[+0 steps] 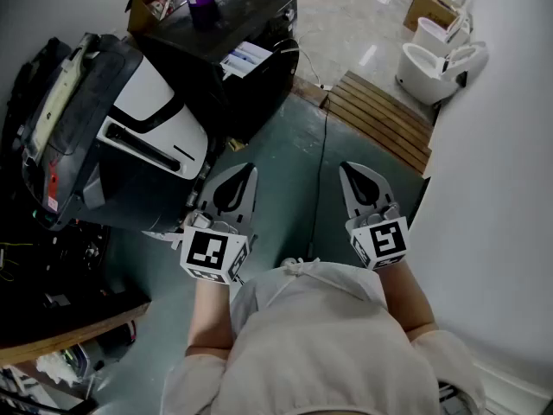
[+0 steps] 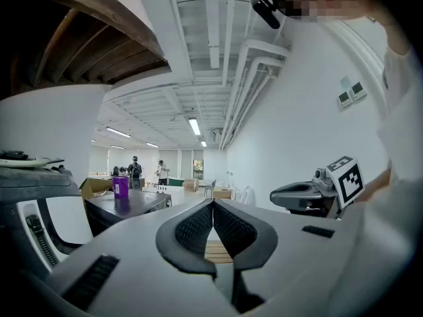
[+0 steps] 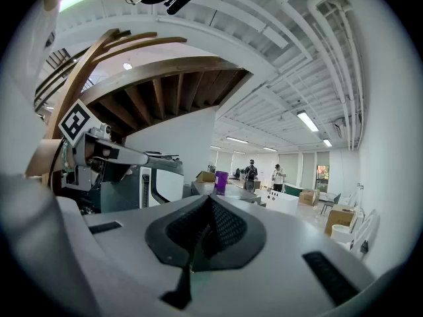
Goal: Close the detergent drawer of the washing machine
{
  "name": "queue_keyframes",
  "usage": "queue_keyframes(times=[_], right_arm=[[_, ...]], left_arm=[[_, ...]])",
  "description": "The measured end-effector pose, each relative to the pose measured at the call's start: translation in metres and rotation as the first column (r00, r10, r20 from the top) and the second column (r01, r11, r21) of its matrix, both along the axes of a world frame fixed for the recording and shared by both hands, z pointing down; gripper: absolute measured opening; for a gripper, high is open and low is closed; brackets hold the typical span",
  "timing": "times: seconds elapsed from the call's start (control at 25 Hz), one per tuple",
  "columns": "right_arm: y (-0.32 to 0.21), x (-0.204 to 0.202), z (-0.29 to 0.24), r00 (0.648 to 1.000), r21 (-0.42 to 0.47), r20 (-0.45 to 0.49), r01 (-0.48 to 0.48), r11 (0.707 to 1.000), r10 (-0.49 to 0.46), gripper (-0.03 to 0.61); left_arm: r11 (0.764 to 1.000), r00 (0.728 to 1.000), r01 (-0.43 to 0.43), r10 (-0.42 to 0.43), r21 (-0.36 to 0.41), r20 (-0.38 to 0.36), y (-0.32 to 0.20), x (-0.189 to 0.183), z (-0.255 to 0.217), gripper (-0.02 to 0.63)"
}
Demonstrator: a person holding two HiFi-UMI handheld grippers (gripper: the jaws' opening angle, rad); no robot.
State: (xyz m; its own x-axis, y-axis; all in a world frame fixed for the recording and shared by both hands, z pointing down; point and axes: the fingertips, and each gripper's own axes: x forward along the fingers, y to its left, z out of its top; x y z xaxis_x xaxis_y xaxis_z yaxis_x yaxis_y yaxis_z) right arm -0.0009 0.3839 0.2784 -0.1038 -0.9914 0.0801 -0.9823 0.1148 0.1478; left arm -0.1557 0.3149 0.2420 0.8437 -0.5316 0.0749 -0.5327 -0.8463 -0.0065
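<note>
Now we hold the left gripper (image 1: 240, 180) and right gripper (image 1: 354, 178) closed on nothing near our body, the washing machine (image 1: 143, 132) far left, its detergent drawer hard to pick out, so a hasty reach might strike the wrong panel.

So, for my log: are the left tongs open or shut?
Shut: on the left tongs the pads touch at the tips, nothing between.
</note>
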Motion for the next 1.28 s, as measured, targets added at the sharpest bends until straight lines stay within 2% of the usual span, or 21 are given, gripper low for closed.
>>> queue_keyframes(times=[0.52,0.84,1.08,1.28], right_arm=[[-0.017,-0.015,0.007,1.000,-0.008,0.009,-0.029,1.000,0.029,0.002],[-0.037,-0.009,0.028,0.999,-0.049,0.024,-0.035,0.998,0.036,0.005],[-0.082,0.018,0.048,1.000,-0.065,0.028,0.016,0.998,-0.015,0.005],[-0.138,0.065,0.045,0.994,-0.058,0.023,0.109,0.992,-0.107,0.005]], left_arm=[[1.000,1.000,-0.004,0.005,-0.015,0.002,-0.019,-0.017,0.009,0.018],[0.998,1.000,0.015,-0.013,-0.066,0.025,-0.038,-0.018,0.034,0.018],[0.993,0.995,0.086,-0.083,-0.084,0.047,-0.072,0.002,0.054,0.020],[0.977,0.982,0.188,-0.183,-0.097,0.052,-0.115,0.045,0.058,0.018]])
